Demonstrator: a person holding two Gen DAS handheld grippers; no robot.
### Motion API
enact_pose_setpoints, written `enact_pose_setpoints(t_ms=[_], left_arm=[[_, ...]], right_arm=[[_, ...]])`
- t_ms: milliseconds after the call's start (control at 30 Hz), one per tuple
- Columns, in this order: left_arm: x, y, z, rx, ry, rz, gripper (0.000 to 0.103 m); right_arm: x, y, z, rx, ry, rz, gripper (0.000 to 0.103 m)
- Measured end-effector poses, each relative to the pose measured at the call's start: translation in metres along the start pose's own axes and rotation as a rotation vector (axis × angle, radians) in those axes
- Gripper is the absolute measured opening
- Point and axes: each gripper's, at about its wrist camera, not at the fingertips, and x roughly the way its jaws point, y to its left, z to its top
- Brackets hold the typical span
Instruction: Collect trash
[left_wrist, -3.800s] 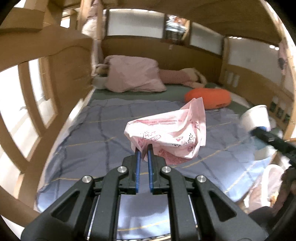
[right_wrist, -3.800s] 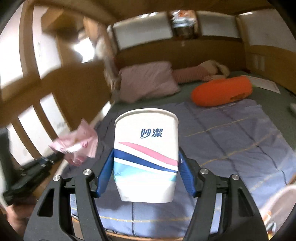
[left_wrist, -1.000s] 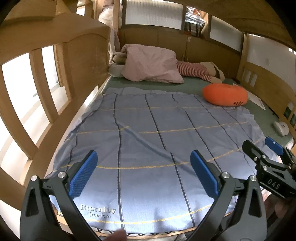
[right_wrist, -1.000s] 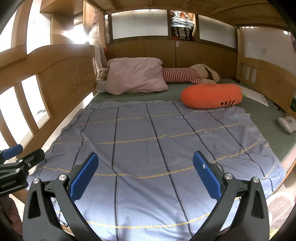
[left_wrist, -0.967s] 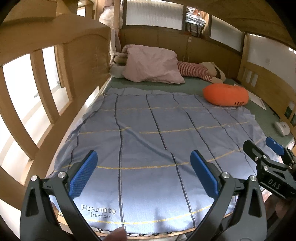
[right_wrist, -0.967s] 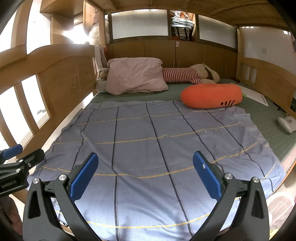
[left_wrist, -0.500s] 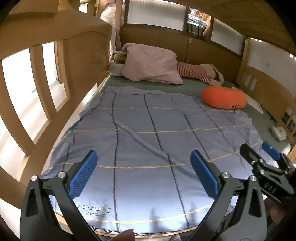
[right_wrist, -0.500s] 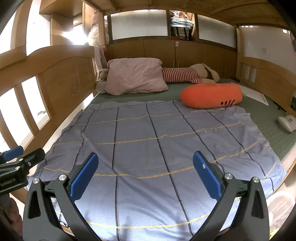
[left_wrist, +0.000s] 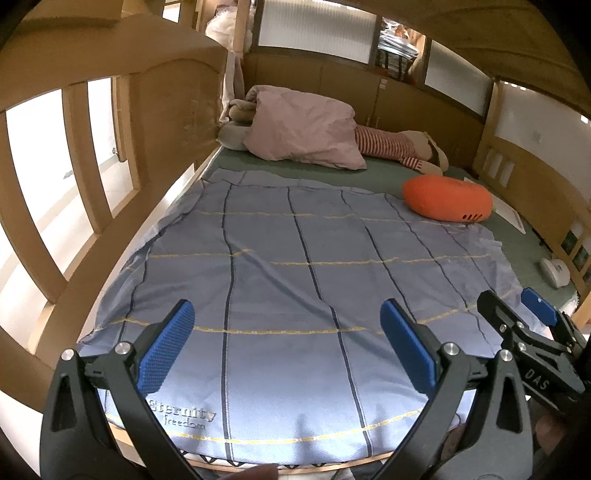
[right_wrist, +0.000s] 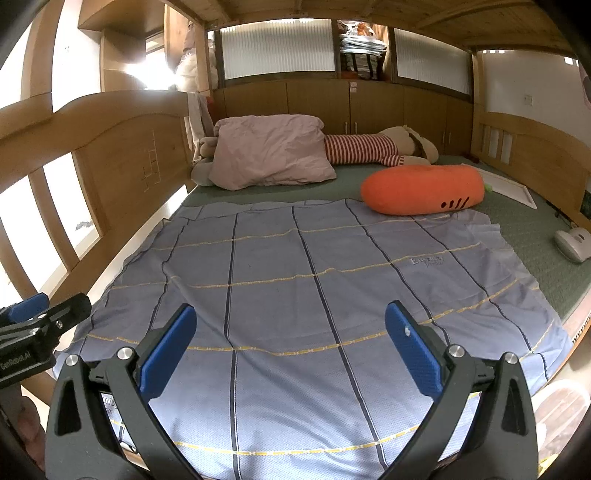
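You held both tongs wide apart and empty, the left gripper (left_wrist: 286, 345) and right gripper (right_wrist: 290, 347) side by side above the blanket (right_wrist: 314, 295). No trash showed on the bed, so the job looked done.

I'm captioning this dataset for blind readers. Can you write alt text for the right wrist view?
Open, empty right tongs hang over a blue checked blanket on a wooden bed. Beyond it lie a pink pillow, a striped plush toy and an orange cushion. The left tongs show at the left edge.
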Motion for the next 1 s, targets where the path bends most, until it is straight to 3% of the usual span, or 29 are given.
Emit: enact_pose_setpoints(t_ms=[400, 800, 1000], left_arm=[[-0.0002, -0.0022, -0.0023, 0.016, 0.004, 0.044, 0.1], [-0.0036, 0.0046, -0.0019, -0.004, -0.012, -0.018, 0.1], [0.0023, -0.003, -0.0032, 0.05, 0.001, 0.052, 0.1]], right_arm=[[0.0014, 0.0024, -0.0004, -0.001, 0.004, 0.0, 0.1], [0.0039, 0.0052, -0.0034, -0.008, 0.023, 0.0, 0.1], [0.0054, 0.0049, -0.0055, -0.002, 0.032, -0.006, 0.1]])
